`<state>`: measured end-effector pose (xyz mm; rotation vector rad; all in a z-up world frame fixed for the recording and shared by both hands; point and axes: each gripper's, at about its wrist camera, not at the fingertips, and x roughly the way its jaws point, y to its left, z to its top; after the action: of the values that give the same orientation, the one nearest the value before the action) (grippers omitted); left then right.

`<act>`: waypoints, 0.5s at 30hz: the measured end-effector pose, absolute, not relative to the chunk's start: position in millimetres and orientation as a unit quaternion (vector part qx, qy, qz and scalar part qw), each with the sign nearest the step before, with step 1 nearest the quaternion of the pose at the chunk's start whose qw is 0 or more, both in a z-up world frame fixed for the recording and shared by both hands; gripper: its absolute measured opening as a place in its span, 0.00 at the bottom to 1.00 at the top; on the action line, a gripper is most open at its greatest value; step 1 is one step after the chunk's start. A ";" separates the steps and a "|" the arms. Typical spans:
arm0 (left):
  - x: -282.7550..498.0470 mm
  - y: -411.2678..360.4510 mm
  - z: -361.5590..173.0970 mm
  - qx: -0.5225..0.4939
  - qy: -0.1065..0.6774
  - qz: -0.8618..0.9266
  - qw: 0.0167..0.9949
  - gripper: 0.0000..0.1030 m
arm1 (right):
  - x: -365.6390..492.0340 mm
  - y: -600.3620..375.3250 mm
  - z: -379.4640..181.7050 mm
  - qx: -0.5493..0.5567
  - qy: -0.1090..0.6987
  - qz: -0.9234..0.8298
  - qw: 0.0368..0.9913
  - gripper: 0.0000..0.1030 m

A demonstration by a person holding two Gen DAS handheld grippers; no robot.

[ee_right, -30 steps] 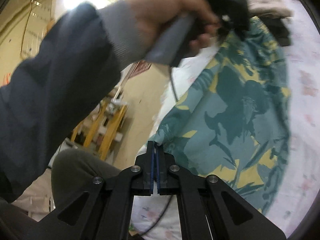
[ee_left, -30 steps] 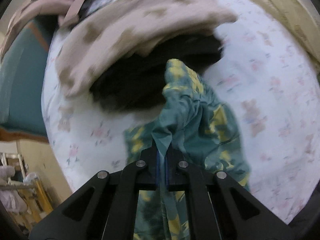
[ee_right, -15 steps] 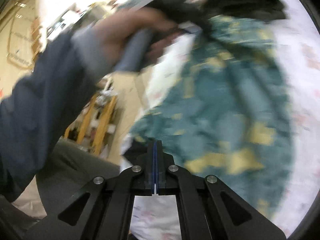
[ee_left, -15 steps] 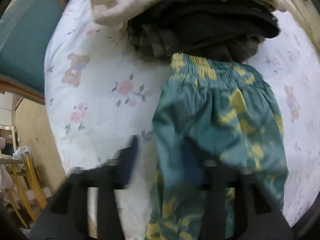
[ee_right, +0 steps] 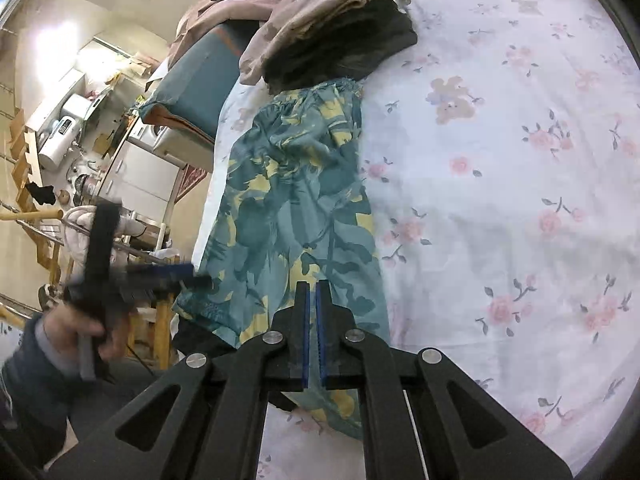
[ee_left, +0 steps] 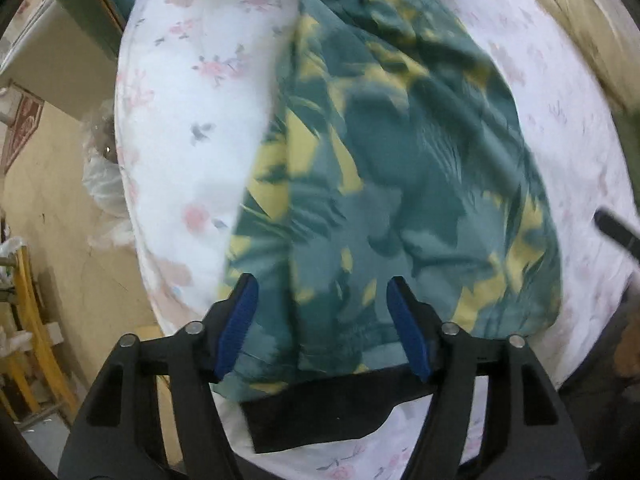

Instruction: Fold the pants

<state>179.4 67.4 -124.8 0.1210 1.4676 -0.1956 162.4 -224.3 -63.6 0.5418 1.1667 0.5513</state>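
The teal pants with yellow leaf print [ee_left: 384,168] lie folded lengthwise on the floral bedsheet, waistband at the far end against a clothes pile; they also show in the right wrist view [ee_right: 296,208]. My left gripper [ee_left: 322,320] is open and empty, fingers spread just above the near hem. It shows in the right wrist view [ee_right: 168,274] at the pants' left near corner. My right gripper [ee_right: 312,320] has its jaws almost together with a thin empty gap, over the near right part of the pants.
A pile of dark and beige clothes [ee_right: 340,36] sits at the far end of the bed. The white floral sheet [ee_right: 520,184] spreads to the right. A black cloth [ee_left: 320,412] lies under the near hem. The bed's left edge drops to shelves and yellow frames [ee_right: 52,264].
Both grippers let go of the pants. The left opened wide and drew back from the waistband to the near hem. The pants now lie flat on the bed.
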 end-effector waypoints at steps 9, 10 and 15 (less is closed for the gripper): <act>150.7 55.8 -95.0 0.111 0.626 -0.121 0.762 0.00 | 158.3 -240.2 -59.2 0.254 0.531 0.247 0.770 0.05; 146.9 61.2 -84.7 0.099 0.623 -0.126 0.766 0.00 | 157.4 -242.4 -58.1 0.257 0.530 0.245 0.770 0.05; 157.3 102.9 -60.6 0.053 0.634 -0.095 0.766 0.00 | 156.3 -245.5 -56.3 0.259 0.530 0.240 0.771 0.05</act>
<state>157.3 102.9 -60.6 0.1156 1.3777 -0.2064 156.3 -245.4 -56.3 0.5620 1.1483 0.5200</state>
